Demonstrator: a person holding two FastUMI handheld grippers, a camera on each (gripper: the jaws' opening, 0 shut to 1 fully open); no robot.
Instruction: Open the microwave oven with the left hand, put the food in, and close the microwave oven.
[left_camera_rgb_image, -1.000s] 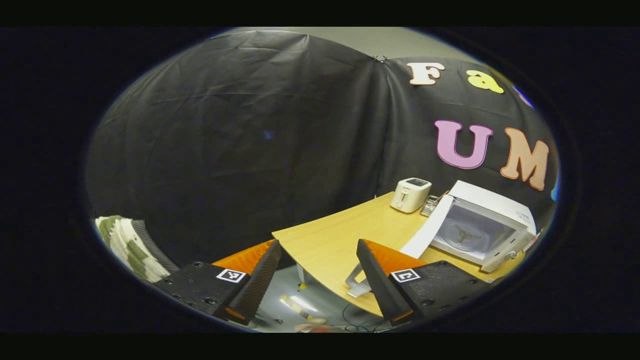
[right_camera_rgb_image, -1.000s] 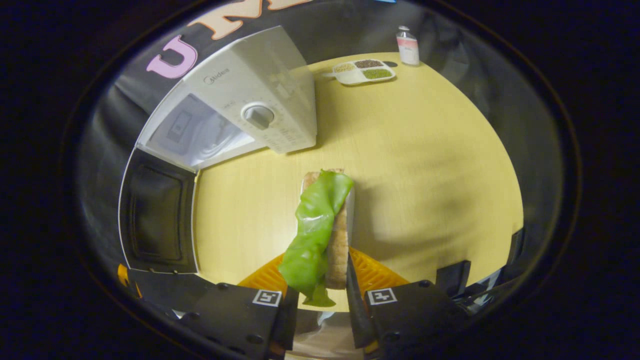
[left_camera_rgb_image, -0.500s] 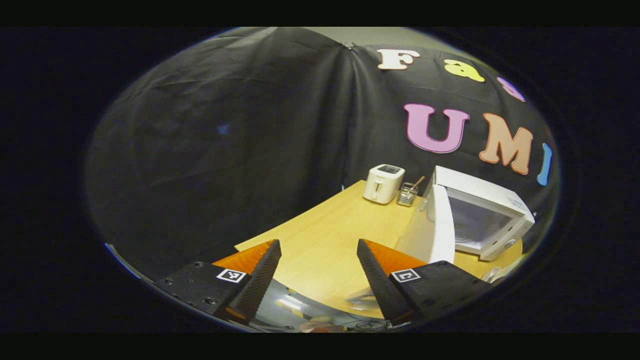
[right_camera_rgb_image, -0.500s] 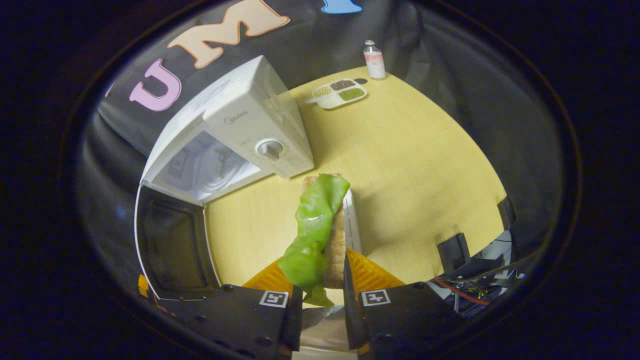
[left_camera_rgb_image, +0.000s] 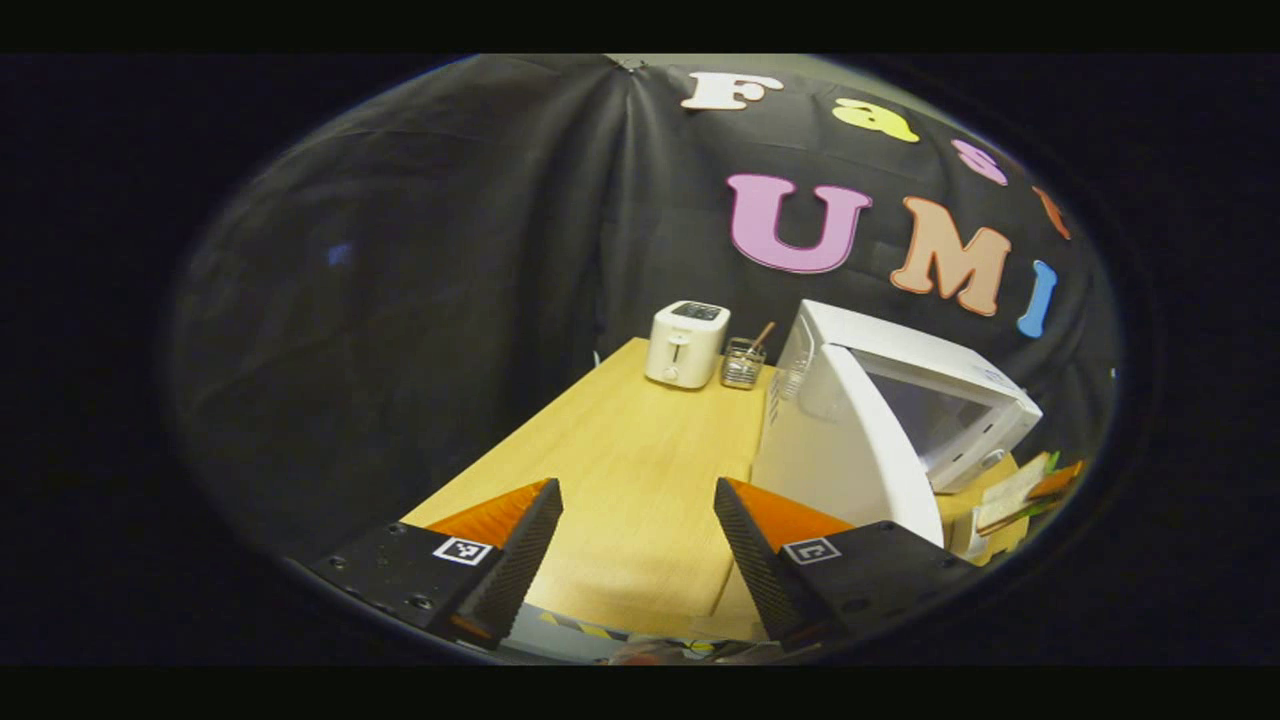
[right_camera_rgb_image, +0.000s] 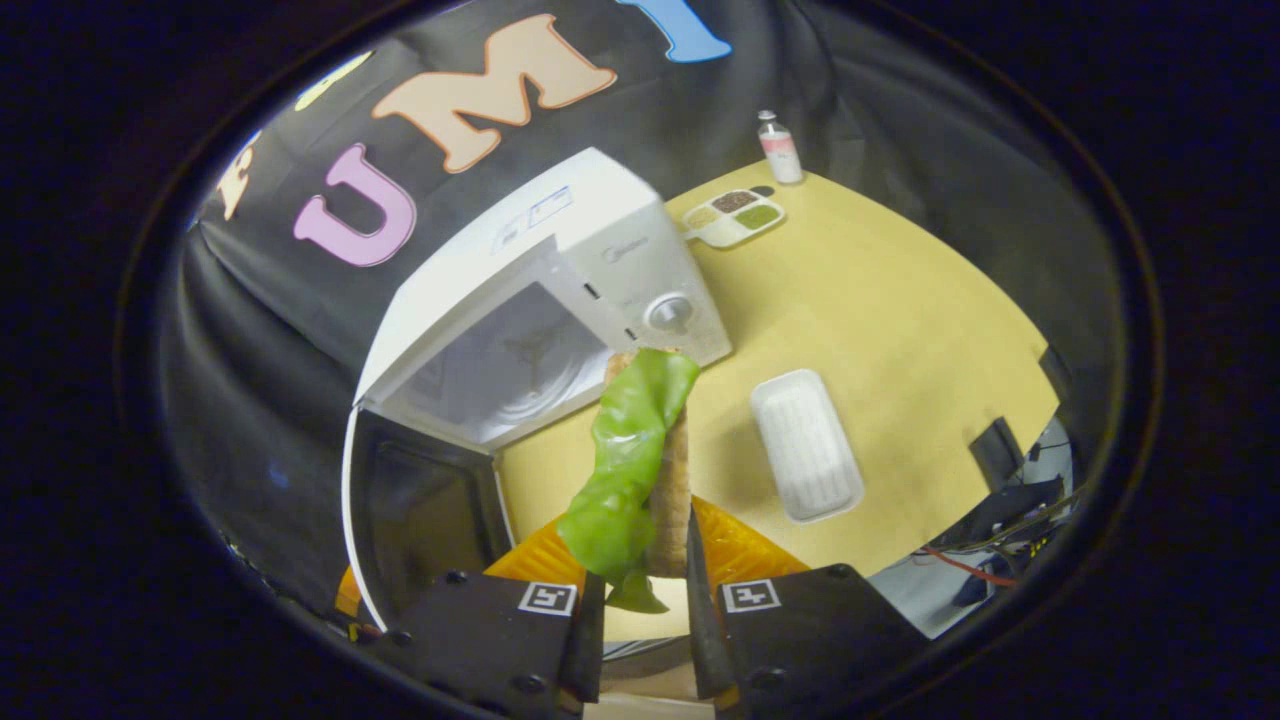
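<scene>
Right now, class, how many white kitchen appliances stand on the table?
2: the microwave, door open, near the middle of the table, and the toaster at the far end by the wall. Others may sit out of view.

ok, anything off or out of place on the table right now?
Nothing spilled or damaged. The sandwich in the right gripper has its lettuce hanging loose down one side. The microwave door stands open, as expected.

left view: low over table (left_camera_rgb_image: 640, 470) | right view: steep, above | shared: microwave (left_camera_rgb_image: 900, 400)
</scene>
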